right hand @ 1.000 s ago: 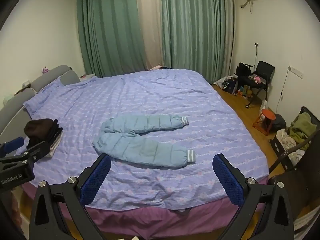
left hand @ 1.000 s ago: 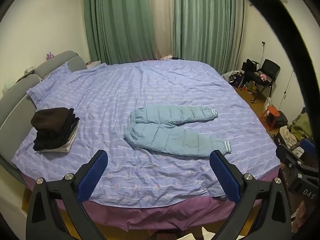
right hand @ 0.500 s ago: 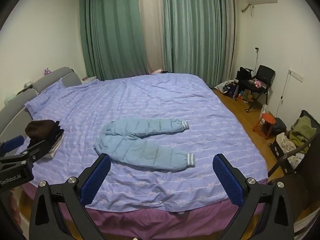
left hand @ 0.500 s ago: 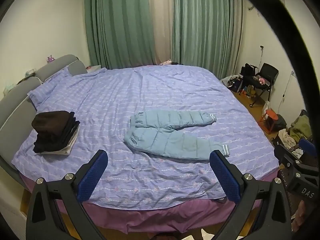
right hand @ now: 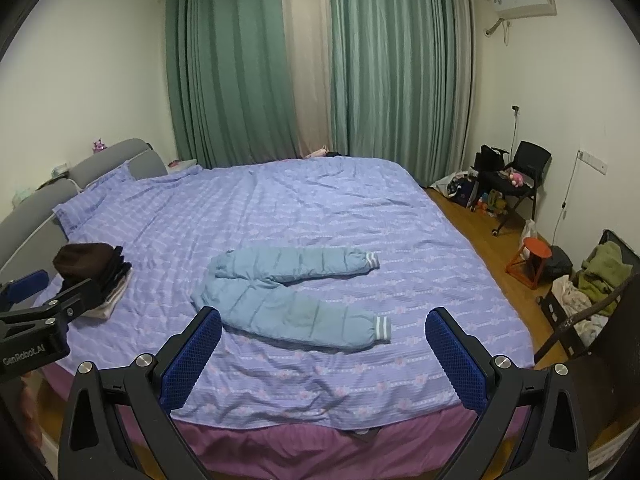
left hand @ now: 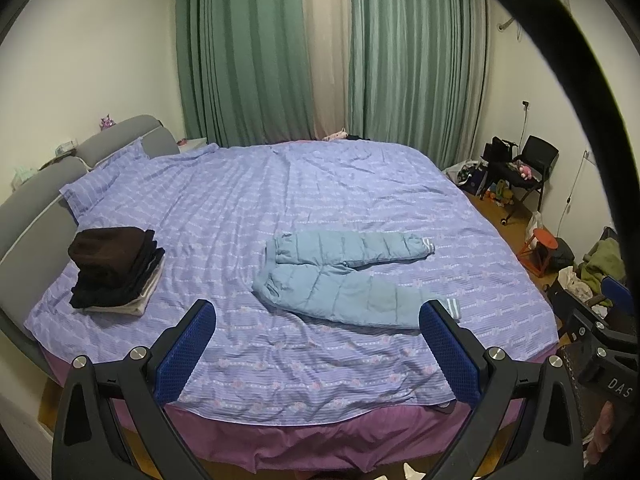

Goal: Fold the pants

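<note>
Light blue padded pants [left hand: 340,276] lie flat on the purple bed [left hand: 320,184], legs spread in a V toward the right, cuffs striped white. They also show in the right wrist view [right hand: 288,292]. My left gripper [left hand: 318,332] is open and empty, held off the bed's near edge, short of the pants. My right gripper [right hand: 324,344] is open and empty, also off the near edge, with the nearer pant leg between its fingers in view. The right gripper shows at the right edge of the left wrist view [left hand: 600,320]; the left gripper at the left edge of the right wrist view [right hand: 36,320].
A stack of folded dark clothes [left hand: 116,268] sits on the bed's left side by the grey headboard [left hand: 36,208]. Green curtains [left hand: 320,52] hang behind. On the floor at right stand a black chair [right hand: 520,176], an orange stool [right hand: 528,260] and a clothes pile [right hand: 592,280].
Both grippers have tilted up and drawn back slightly: the bed and pants sit lower and smaller in view. Both grippers stayed open.
</note>
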Motion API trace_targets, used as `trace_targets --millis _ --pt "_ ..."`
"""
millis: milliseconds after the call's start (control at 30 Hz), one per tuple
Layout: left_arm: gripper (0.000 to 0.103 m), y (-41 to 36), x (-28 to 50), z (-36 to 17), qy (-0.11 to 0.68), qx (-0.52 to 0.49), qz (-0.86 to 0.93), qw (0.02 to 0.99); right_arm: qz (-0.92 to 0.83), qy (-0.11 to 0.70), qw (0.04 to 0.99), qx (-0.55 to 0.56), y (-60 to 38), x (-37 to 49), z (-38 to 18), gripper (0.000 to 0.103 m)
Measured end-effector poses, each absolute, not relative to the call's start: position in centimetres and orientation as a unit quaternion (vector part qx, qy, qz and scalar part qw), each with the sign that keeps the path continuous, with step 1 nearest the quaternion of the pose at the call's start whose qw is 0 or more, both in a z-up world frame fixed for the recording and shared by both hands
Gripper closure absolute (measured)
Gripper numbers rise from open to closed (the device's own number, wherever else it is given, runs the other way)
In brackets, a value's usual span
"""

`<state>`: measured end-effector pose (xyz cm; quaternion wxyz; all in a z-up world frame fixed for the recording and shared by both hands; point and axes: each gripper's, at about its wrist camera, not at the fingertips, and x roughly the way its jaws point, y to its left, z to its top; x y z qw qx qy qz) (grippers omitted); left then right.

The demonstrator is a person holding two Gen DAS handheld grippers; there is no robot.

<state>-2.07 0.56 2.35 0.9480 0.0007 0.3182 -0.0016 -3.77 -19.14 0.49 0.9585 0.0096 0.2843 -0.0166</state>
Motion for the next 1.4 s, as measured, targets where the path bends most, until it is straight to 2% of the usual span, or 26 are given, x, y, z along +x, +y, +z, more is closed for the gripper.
trace_targets --millis 1400 --pt "0.0 0.65 -1.98 2.46 0.309 0.002 -0.002 0.951 -0.014 0.281 0.96 0.015 -19.68 -4.14 0.59 0.0"
